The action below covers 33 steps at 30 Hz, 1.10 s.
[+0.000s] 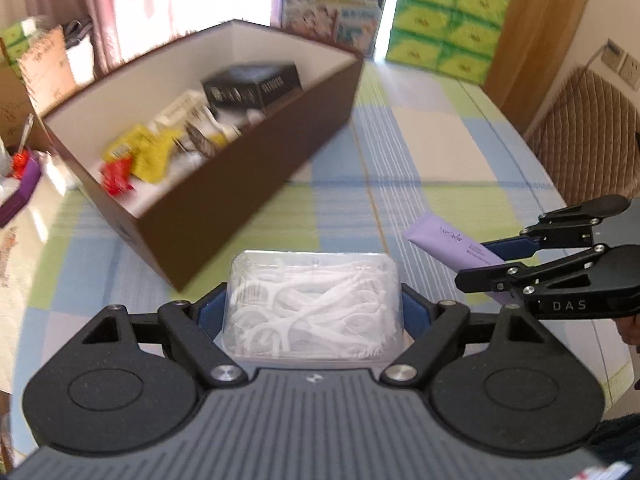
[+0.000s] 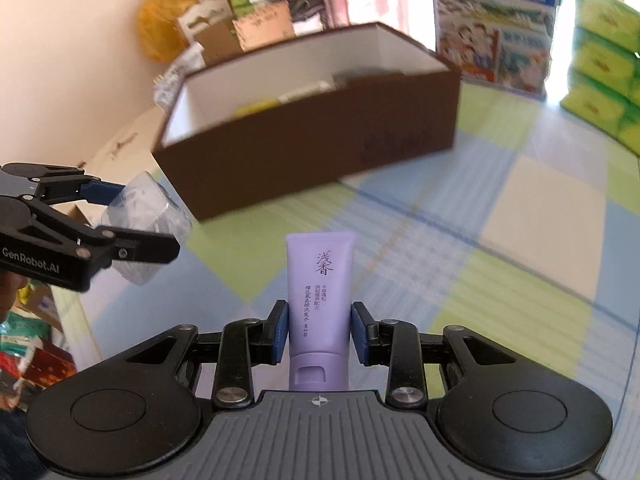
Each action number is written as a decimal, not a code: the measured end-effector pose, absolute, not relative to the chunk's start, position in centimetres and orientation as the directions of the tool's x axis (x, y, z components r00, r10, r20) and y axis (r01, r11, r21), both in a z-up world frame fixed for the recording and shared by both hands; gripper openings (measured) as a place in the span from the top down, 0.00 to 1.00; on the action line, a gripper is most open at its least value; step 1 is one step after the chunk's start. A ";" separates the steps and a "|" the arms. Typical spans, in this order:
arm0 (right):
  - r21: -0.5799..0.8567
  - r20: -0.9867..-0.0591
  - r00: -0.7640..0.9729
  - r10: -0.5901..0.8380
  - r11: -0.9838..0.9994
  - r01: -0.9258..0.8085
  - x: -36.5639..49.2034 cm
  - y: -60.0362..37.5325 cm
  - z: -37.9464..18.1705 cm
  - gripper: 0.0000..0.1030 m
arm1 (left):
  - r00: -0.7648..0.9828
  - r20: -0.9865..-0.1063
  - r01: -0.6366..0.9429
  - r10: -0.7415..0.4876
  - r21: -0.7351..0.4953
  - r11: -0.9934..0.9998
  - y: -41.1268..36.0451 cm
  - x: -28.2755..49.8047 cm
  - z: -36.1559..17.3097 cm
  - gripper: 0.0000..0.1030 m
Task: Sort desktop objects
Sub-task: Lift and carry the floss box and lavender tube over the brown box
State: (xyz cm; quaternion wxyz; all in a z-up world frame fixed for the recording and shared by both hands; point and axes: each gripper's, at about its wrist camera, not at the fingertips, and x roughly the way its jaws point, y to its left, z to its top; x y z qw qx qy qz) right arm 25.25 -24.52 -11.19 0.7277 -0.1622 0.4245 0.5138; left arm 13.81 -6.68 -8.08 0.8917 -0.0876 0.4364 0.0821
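The left gripper (image 1: 314, 312) was clenched on a clear floss case (image 1: 314, 304), its blue pads (image 1: 210, 316) pressing on the two short sides. The case was full of white floss picks and was held in the air above the checked tablecloth (image 1: 440, 152). The right gripper (image 2: 320, 334) was grasping a purple tube (image 2: 320, 292) near its cap end, with the cap toward the camera and the flat end pointing forward. This tube was also off the table.

In front of both grippers stood a brown box (image 1: 248, 200), open at the top and white inside. In it lay a black carton (image 1: 252, 86), some yellow packets (image 1: 148, 152) and a red thing (image 1: 116, 178); the picture was blurred there, so I could not tell more. The case was near the box's front corner but apart from it. Behind the box, at the far edge of the table, stood a milk carton (image 2: 496, 20) and a green tissue pack (image 1: 444, 28). The two grippers were side by side, not touching.
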 end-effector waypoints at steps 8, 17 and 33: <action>0.215 -0.722 0.093 0.686 0.350 -0.912 26.7 -20.0 -7.5 0.71 | 0.694 -0.707 -0.261 0.137 -0.070 0.963 -2.4 14.2 -3.1 0.19; 0.206 -0.668 0.104 0.737 0.318 -0.925 29.0 -13.2 -4.2 0.71 | 0.710 -0.682 -0.247 0.176 -0.007 0.969 2.9 18.0 -1.2 0.19; 0.171 -0.714 0.145 0.685 0.372 -0.912 33.2 -1.8 -5.2 0.71 | 0.613 -0.775 -0.125 0.153 0.096 0.988 11.8 25.0 -4.8 0.19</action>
